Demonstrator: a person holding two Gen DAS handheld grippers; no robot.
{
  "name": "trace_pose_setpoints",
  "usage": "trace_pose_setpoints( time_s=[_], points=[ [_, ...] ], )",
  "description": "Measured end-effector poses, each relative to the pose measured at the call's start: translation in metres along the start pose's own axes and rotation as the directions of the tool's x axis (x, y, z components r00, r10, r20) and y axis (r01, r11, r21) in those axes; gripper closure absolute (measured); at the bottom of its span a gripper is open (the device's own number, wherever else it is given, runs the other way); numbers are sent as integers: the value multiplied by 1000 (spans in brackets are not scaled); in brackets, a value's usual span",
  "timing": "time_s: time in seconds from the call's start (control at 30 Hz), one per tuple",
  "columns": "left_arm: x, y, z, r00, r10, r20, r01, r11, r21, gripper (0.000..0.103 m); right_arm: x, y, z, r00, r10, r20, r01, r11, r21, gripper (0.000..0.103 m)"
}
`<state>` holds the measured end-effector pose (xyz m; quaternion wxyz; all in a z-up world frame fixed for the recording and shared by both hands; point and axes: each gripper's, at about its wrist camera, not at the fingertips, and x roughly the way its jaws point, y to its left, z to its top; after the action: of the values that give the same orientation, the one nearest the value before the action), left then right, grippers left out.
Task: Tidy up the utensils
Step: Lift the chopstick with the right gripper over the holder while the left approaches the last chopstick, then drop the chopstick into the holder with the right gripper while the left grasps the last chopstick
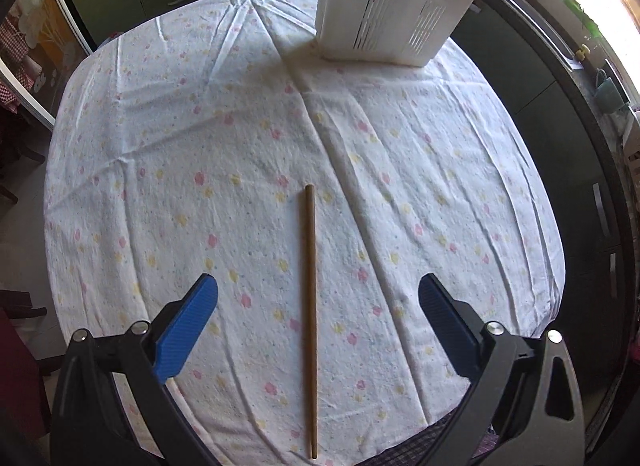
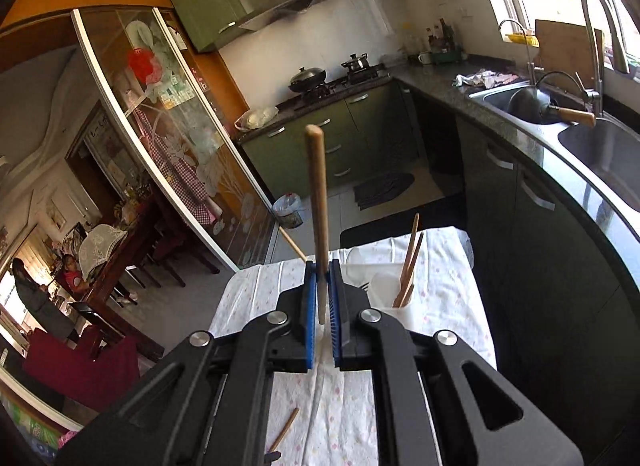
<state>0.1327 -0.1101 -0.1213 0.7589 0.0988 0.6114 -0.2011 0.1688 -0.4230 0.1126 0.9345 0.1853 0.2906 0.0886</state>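
Observation:
In the left wrist view a brown wooden chopstick (image 1: 311, 318) lies lengthwise on the flowered tablecloth (image 1: 200, 153). My left gripper (image 1: 318, 286) is open above it, one blue finger on each side, not touching. A white slotted utensil holder (image 1: 394, 5) stands at the far edge. In the right wrist view my right gripper (image 2: 323, 266) is shut on another chopstick (image 2: 318, 201), held upright above the table. The holder (image 2: 394, 298) is just right of it with two chopsticks (image 2: 410, 262) standing inside. The loose chopstick on the cloth also shows in the right wrist view (image 2: 285, 428).
The table is narrow, with dark floor at its edges. A kitchen counter with a sink (image 2: 600, 153) runs along the right. Green cabinets (image 2: 340, 133) and a stove stand behind. A glass sliding door (image 2: 180, 137) is at the left.

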Motion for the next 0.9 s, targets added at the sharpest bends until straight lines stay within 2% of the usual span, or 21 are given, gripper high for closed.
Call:
trace_pose_setpoints(
  time_s=[0.07, 0.1, 0.23, 0.37, 0.57, 0.67, 0.73, 0.77, 0.83, 0.9],
  points=[
    [10, -1, -1, 999, 0, -40, 0, 1000, 2, 13, 0, -1, 17, 999, -45, 14, 46, 999, -16, 96],
    [15, -1, -2, 998, -4, -62, 4, 1000, -1, 21, 4, -3, 23, 998, -66, 15, 66, 998, -19, 96],
    [32, -1, -5, 992, -11, -126, 10, 1000, -7, 30, 26, -6, 36, 991, -131, -15, 130, 991, -37, 96],
    [43, -4, -8, 986, -2, -164, 2, 1000, 0, 41, 45, -3, 29, 986, -164, -42, 160, 985, -68, 96],
    [46, -12, -7, 986, 32, -166, -28, 999, 29, 45, 70, 4, 4, 973, -212, -87, 201, 972, -123, 96],
    [46, -18, -4, 987, 31, -160, -27, 999, 21, 55, 82, 4, -5, 968, -226, -108, 210, 967, -141, 96],
    [44, -18, -3, 987, 13, -158, -11, 1000, 15, 67, 89, 3, -10, 965, -234, -119, 215, 965, -152, 96],
    [44, -18, -3, 987, 5, -161, -3, 1000, 10, 77, 93, 3, -14, 964, -236, -125, 216, 964, -157, 96],
    [39, -15, -5, 986, -12, -166, 13, 1000, 5, 82, 97, 4, -19, 962, -237, -135, 214, 963, -165, 96],
    [37, -15, -7, 987, -14, -162, 15, 1000, 6, 92, 99, 5, -23, 961, -240, -138, 215, 961, -173, 96]
  ],
)
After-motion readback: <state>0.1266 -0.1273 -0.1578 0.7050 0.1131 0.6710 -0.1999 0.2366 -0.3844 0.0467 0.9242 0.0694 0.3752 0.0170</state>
